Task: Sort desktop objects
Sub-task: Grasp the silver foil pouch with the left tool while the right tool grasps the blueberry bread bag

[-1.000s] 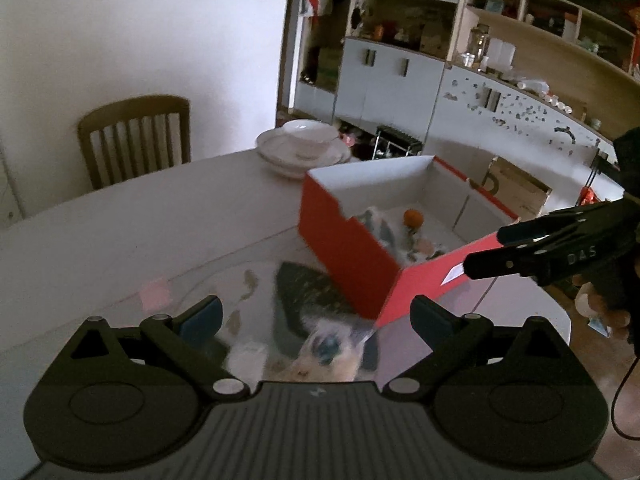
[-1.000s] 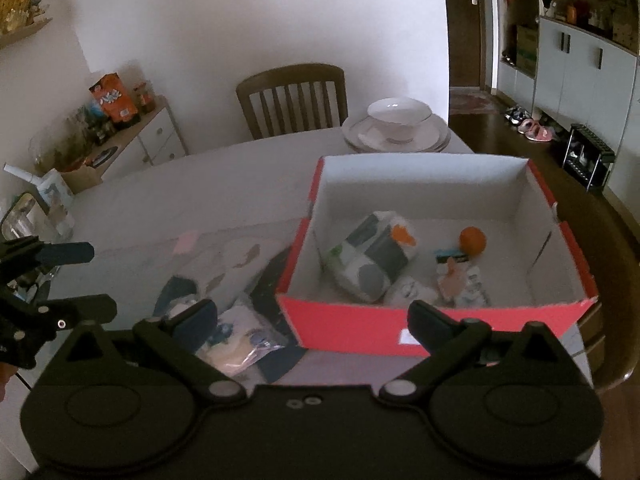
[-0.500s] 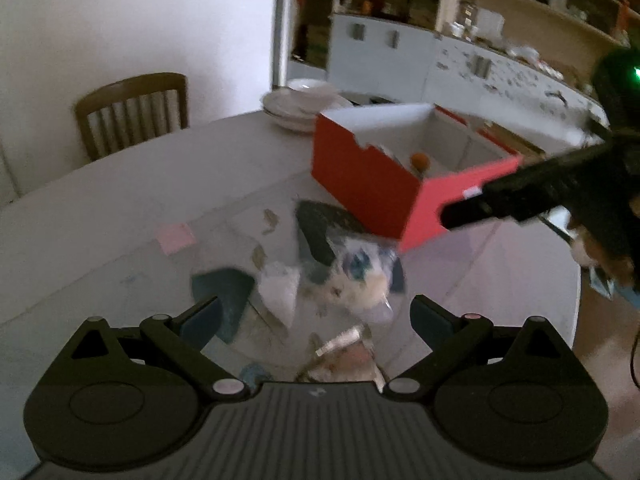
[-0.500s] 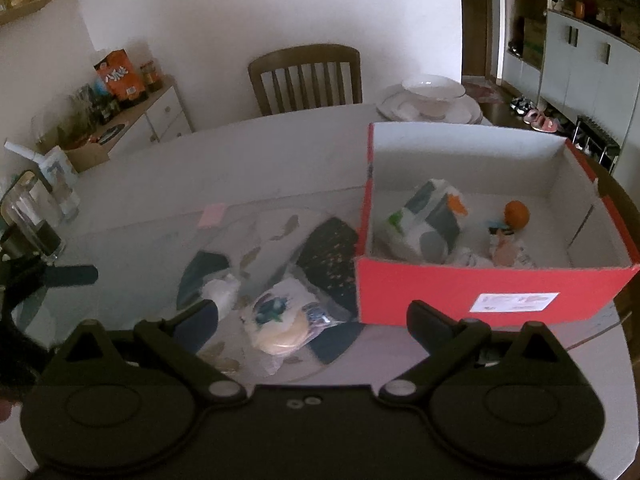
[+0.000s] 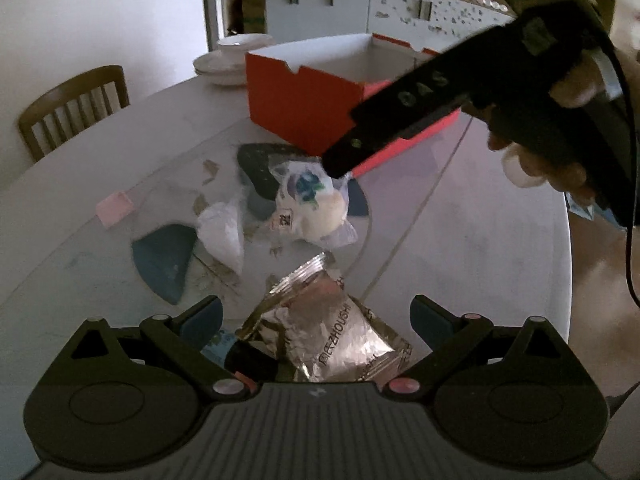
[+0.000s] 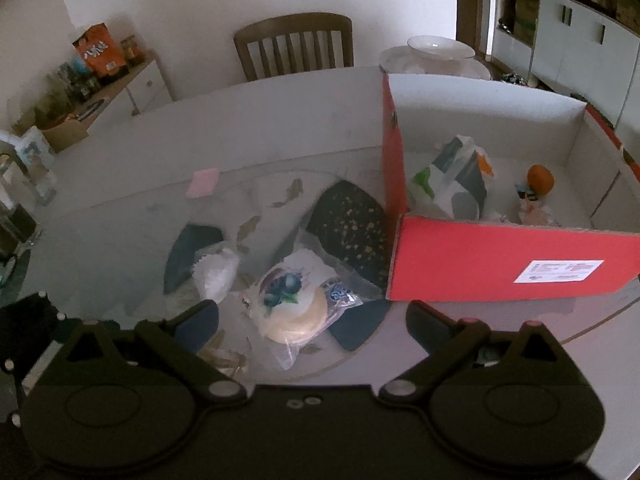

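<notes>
A red box (image 6: 500, 256) with white inside holds a patterned pouch (image 6: 452, 180), a small orange ball (image 6: 540, 176) and small items. Left of it on the glass turntable lie a clear bag with a round pastry (image 6: 292, 304), also in the left wrist view (image 5: 316, 208), and a white wrapped lump (image 6: 214, 274). A silver foil packet (image 5: 324, 336) lies between my left gripper's (image 5: 316, 316) open fingers. My right gripper (image 6: 312, 316) is open just above the pastry bag; it shows in the left wrist view (image 5: 400, 120).
A pink sticky note (image 6: 204, 182) lies on the white table (image 6: 280, 112). Stacked plates with a bowl (image 6: 436, 50) stand behind the box. A wooden chair (image 6: 294, 50) is at the far side. Bottles and clutter (image 6: 24, 168) sit at the left edge.
Both grippers have pulled back and left from the box. The right gripper has come down over the pastry bag. The foil packet has come into view between the left fingers.
</notes>
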`<state>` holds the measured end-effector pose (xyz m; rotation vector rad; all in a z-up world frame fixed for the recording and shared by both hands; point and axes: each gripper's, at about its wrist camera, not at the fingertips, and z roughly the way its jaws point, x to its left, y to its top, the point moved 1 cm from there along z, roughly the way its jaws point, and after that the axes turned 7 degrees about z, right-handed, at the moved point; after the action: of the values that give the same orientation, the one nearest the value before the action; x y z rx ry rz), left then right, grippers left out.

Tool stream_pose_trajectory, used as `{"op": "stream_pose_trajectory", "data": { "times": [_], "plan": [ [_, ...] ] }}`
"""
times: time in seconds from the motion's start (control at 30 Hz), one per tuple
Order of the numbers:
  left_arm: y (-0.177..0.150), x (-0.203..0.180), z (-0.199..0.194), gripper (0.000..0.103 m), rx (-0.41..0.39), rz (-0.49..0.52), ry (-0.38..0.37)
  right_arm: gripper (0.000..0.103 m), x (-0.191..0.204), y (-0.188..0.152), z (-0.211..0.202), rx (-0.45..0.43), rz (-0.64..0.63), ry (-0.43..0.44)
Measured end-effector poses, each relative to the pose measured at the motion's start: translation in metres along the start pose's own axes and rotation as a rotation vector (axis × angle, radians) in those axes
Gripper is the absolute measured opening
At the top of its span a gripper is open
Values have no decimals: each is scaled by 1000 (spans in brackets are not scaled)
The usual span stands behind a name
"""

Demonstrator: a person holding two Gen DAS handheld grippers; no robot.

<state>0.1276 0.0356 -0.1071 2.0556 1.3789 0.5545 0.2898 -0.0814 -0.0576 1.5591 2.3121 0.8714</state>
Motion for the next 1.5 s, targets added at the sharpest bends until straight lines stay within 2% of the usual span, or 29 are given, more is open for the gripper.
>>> {"op": "stream_pose_trajectory", "data": {
  "times": [0.5,0.8,1.03,1.27,1.5],
  "plan": [
    [-2,1,40,101,77,99,-50,100,11,6,44,38,68,-30],
    [-9,0,47,100,97,97,-65,100,10,6,72,66,126,-50],
    [-8,1,51,98,105,92,-68,93,14,1,86,94,87,-84],
    [-7,3,53,90,115,75,-88,91,18,-5,88,87,36,-104],
    [-2,5,52,79,123,50,-84,73,20,-6,86,70,-13,-118]
  ]
}}
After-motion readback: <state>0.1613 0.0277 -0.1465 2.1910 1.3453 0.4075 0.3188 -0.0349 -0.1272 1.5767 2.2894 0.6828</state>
